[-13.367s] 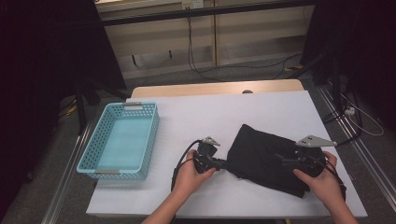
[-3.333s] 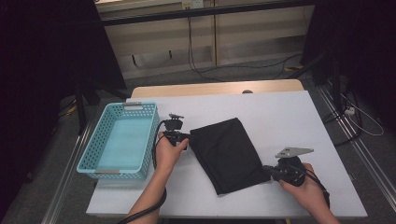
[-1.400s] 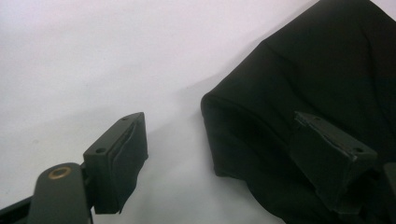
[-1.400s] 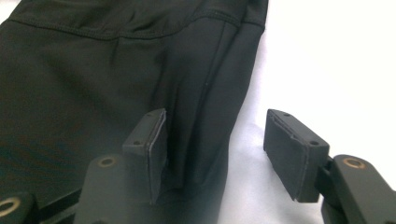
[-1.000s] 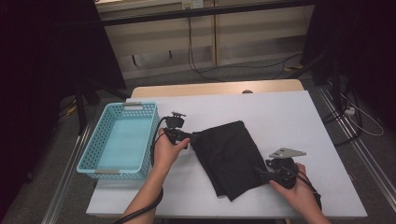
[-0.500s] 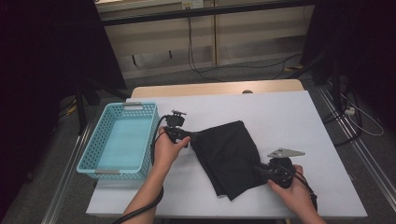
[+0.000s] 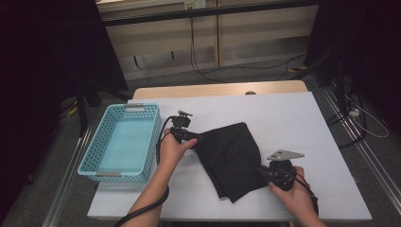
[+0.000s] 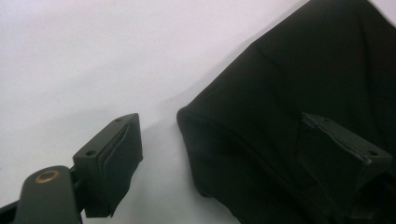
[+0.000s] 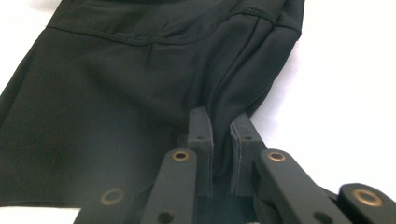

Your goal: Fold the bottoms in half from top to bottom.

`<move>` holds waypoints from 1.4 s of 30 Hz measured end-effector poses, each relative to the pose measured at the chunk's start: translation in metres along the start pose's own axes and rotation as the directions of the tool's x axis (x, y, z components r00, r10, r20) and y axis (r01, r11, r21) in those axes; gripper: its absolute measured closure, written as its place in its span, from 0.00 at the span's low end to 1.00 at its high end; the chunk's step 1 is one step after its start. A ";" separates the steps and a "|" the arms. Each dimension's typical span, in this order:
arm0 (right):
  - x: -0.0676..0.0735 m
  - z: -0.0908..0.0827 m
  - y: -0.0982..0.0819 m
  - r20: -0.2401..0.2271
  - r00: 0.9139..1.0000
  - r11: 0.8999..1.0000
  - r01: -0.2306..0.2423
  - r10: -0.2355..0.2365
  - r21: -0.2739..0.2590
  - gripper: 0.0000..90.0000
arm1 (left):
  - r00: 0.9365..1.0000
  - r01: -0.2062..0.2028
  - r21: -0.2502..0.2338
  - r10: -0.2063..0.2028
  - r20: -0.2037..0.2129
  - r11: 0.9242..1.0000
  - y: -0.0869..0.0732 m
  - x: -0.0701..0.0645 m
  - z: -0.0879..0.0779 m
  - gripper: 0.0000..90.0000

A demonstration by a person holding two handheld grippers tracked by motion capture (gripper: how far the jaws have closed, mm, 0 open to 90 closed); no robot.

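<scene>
A black cloth (image 7: 229, 156) lies folded flat on the white table (image 7: 293, 118). My left gripper (image 7: 196, 138) is at the cloth's far left corner. In the left gripper view it (image 8: 219, 122) stands open and its jaws have just been opening wider; the cloth's (image 8: 289, 70) rounded corner lies loose between them, one jaw over the fabric. My right gripper (image 7: 261, 170) is at the cloth's near right edge. In the right gripper view its jaws (image 9: 222, 119) have just been closing and now pinch a raised fold of the cloth (image 9: 116, 70).
A light blue plastic basket (image 7: 152, 137) stands at the table's left side, next to the left hand. Bare white tabletop stretches behind and to the right of the cloth. Cables trail from both grippers toward the near edge.
The right gripper's jaws have closed on the cloth's near right edge, and the fabric there has bunched slightly. The left hand has barely shifted.
</scene>
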State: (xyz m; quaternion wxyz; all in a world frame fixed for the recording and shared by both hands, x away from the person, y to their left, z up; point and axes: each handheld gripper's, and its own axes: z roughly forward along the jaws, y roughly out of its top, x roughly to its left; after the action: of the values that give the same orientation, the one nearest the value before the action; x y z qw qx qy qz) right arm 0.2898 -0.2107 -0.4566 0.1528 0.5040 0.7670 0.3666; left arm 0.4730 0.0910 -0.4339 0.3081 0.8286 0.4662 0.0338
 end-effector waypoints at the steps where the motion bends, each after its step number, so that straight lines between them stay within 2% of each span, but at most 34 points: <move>1: 0.000 -0.001 0.000 0.000 1.000 1.000 0.004 -0.004 0.001 0.91 | 1.000 0.000 0.004 0.000 -0.001 1.000 0.000 0.000 0.001 0.17; 5: 0.002 -0.001 0.000 0.001 1.000 1.000 0.016 -0.016 0.002 0.90 | 1.000 -0.007 0.009 0.007 -0.016 1.000 0.001 -0.001 0.006 0.18; 7: 0.001 -0.001 0.000 -0.002 1.000 1.000 0.014 -0.014 0.004 0.90 | 0.999 -0.011 0.021 0.012 -0.044 1.000 0.001 -0.001 0.007 0.18; 13: 0.002 -0.002 0.001 0.003 1.000 1.000 0.025 -0.025 0.006 0.90 | 0.998 -0.011 0.013 0.012 -0.066 1.000 -0.001 0.001 0.011 0.19; 16: 0.002 -0.001 0.001 0.002 1.000 1.000 0.023 -0.023 0.005 0.90 | 0.994 -0.048 0.028 0.051 -0.092 0.998 -0.001 -0.001 0.012 0.22; 18: 0.002 -0.001 0.001 0.003 1.000 1.000 0.024 -0.024 0.004 0.90 | 0.992 -0.057 0.033 0.060 -0.108 0.998 -0.002 -0.004 0.013 0.23; 20: 0.002 -0.001 0.001 0.004 1.000 1.000 0.025 -0.025 0.005 0.90 | 0.988 -0.075 0.047 0.080 -0.135 0.996 -0.001 -0.009 0.014 0.24; 21: 0.002 -0.001 0.001 0.004 1.000 1.000 0.025 -0.025 0.005 0.90 | 0.988 -0.073 0.055 0.080 -0.135 0.996 0.000 -0.011 0.014 0.25; 24: 0.003 -0.001 0.001 0.005 0.999 0.999 0.032 -0.032 0.005 0.90 | 0.990 -0.073 0.070 0.081 -0.116 0.995 0.002 -0.018 0.013 0.45; 28: 0.003 -0.001 0.001 0.005 0.999 0.999 0.035 -0.035 0.006 0.90 | 0.993 -0.060 0.094 0.069 -0.097 0.994 0.003 -0.024 0.012 0.65; 29: 0.003 -0.001 0.001 0.006 0.999 0.999 0.036 -0.036 0.006 0.90 | 0.995 -0.043 0.095 0.051 -0.085 0.995 0.003 -0.025 0.013 0.69; 30: 0.003 -0.001 0.001 0.006 0.999 0.999 0.038 -0.038 0.006 0.90 | 0.997 -0.036 0.105 0.042 -0.060 0.994 0.004 -0.025 0.012 0.77; 31: 0.003 -0.002 0.001 0.006 0.999 0.999 0.039 -0.039 0.006 0.90 | 0.998 -0.035 0.115 0.042 -0.052 0.993 0.005 -0.026 0.012 0.84; 32: 0.004 -0.002 0.001 0.007 0.999 0.999 0.040 -0.041 0.006 0.90 | 0.997 -0.031 0.118 0.039 -0.060 0.993 0.005 -0.027 0.013 0.84; 35: 0.004 -0.002 0.001 0.009 0.999 0.999 0.046 -0.046 0.005 0.90 | 0.999 -0.001 0.137 0.008 -0.045 0.991 0.009 -0.025 0.013 0.85; 39: 0.004 -0.002 0.001 0.005 0.999 0.999 0.045 -0.045 0.002 0.90 | 0.999 -0.002 0.184 0.011 -0.044 0.983 0.016 -0.022 0.011 0.87; 42: 0.005 -0.002 0.002 -0.001 0.999 0.999 0.043 -0.043 -0.002 0.90 | 0.999 0.013 0.206 -0.006 -0.038 0.978 0.022 -0.019 0.007 0.87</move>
State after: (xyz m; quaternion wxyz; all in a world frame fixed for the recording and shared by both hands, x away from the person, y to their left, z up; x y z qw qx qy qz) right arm 0.2873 -0.2069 -0.4533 0.1607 0.4869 0.7775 0.3642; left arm 0.4812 0.0646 -0.4238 0.2120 0.8531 0.4768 -0.0009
